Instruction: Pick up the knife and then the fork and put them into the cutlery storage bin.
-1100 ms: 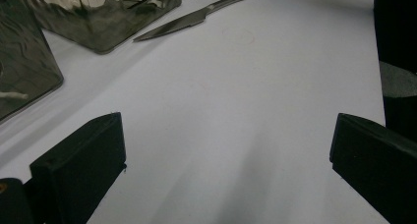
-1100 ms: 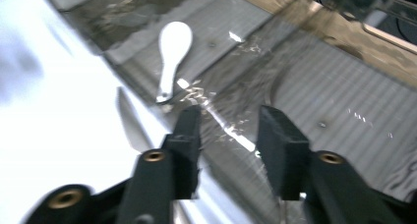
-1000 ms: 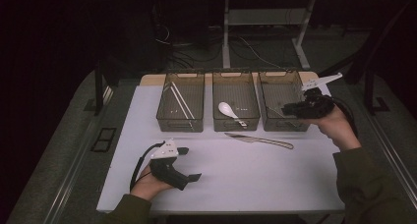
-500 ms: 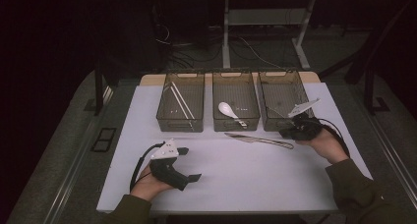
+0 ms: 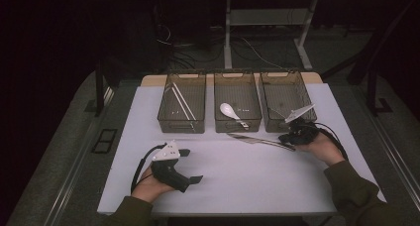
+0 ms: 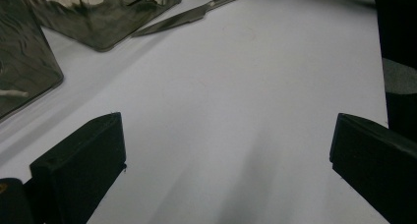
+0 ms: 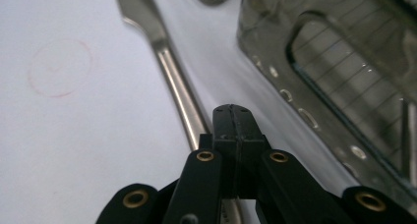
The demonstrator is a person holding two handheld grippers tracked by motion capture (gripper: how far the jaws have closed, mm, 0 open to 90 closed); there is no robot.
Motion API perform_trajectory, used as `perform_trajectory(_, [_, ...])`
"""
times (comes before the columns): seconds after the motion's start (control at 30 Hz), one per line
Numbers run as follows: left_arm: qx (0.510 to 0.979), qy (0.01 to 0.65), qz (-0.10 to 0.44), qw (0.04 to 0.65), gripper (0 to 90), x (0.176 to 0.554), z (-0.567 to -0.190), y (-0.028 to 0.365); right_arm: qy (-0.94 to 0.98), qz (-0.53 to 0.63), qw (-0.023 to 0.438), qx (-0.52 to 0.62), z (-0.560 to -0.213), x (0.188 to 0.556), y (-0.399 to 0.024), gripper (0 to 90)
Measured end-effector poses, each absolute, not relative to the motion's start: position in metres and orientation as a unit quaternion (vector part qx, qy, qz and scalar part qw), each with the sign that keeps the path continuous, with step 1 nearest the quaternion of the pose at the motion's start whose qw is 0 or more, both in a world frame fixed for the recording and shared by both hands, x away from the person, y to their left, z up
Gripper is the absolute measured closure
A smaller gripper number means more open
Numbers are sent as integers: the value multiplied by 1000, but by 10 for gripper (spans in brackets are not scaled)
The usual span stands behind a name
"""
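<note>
Down near the desk's (image 5: 148, 107) right edge, the right hand (image 5: 319, 146) lies low on the white surface, forearm coming in from the bottom right corner, and the right gripper (image 5: 292, 137) points leftward along the front of the right-hand bin (image 5: 287, 99). Its jaws have just been closing and now stand pressed together; in the right gripper view the black tips (image 7: 232, 121) sit over the handle end of the table knife (image 7: 169, 71), which runs beneath them, though whether the pads actually pinch it I cannot tell. The knife (image 5: 257, 140) lies flat just in front of the middle bin (image 5: 237, 99) and the right-hand one, blade towards the desk's centre. Nearer the front edge, left of centre, the left hand (image 5: 148, 184) rests on the desk with the left gripper (image 5: 190, 165) level, jaws spread wide over bare surface and holding nothing. A white spoon (image 5: 232, 112) lies in the middle bin, chopsticks (image 5: 181, 102) in the left bin (image 5: 183, 102).
</note>
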State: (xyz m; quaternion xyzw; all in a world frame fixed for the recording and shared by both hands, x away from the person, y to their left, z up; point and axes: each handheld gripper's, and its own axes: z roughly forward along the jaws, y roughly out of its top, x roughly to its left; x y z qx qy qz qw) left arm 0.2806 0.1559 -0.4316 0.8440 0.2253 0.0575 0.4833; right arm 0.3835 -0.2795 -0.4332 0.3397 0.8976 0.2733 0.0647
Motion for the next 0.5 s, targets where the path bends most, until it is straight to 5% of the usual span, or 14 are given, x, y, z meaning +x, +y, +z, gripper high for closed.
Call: perform_trajectory(0.5, [843,224,56,485,0,282,-431,156,923,254,18,289,-430,364,-270,895])
